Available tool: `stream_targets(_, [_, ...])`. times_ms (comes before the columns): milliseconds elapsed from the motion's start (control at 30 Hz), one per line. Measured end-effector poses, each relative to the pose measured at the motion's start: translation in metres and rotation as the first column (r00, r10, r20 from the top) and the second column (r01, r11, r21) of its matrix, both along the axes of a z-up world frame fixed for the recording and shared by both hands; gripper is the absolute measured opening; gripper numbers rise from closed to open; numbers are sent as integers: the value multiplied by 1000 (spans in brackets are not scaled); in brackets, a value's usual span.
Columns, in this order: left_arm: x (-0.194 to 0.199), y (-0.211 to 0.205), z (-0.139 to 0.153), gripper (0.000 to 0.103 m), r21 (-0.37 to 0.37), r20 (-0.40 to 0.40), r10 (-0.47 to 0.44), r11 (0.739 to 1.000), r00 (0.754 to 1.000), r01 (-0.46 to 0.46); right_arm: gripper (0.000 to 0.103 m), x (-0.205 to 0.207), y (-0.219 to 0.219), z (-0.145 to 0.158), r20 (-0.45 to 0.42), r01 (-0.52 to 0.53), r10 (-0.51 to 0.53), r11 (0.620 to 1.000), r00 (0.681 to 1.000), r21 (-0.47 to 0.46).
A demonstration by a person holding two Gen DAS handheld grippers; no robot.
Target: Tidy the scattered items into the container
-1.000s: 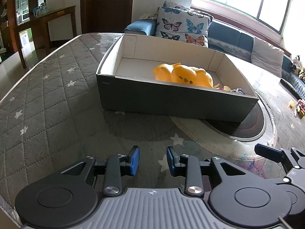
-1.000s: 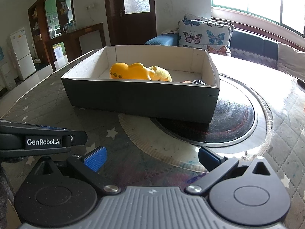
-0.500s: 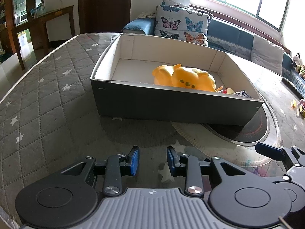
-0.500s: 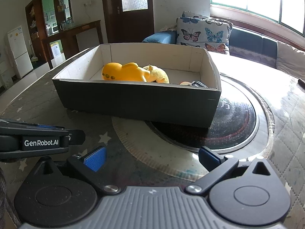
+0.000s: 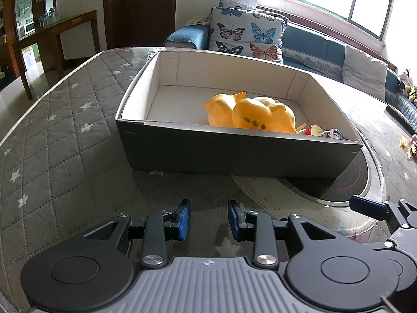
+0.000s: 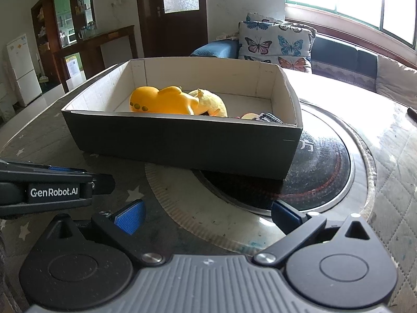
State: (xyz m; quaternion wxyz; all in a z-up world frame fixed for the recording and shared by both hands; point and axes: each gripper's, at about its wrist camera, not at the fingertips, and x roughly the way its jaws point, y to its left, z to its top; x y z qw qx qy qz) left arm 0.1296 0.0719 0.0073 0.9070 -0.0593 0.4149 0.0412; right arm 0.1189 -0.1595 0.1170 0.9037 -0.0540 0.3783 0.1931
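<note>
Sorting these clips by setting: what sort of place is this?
Most likely a home living room: a sofa with butterfly cushions, a wooden door, and a fridge off to the side.

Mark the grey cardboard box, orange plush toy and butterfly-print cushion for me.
grey cardboard box (image 5: 234,154), left wrist view, near outer wall.
orange plush toy (image 6: 161,100), right wrist view, its rounded body.
butterfly-print cushion (image 5: 245,36), left wrist view, front face.

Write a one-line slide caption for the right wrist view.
Right gripper, jaws wide open and empty, faces a grey cardboard box holding yellow plush toys on the quilted, star-patterned table.
</note>
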Motion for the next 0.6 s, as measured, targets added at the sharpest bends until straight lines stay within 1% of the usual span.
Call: stream_targets(600, [11, -3, 0, 33, 15, -6, -9, 1000, 1000, 9, 103, 9, -1, -2, -6, 5, -5, 1000, 1000, -1])
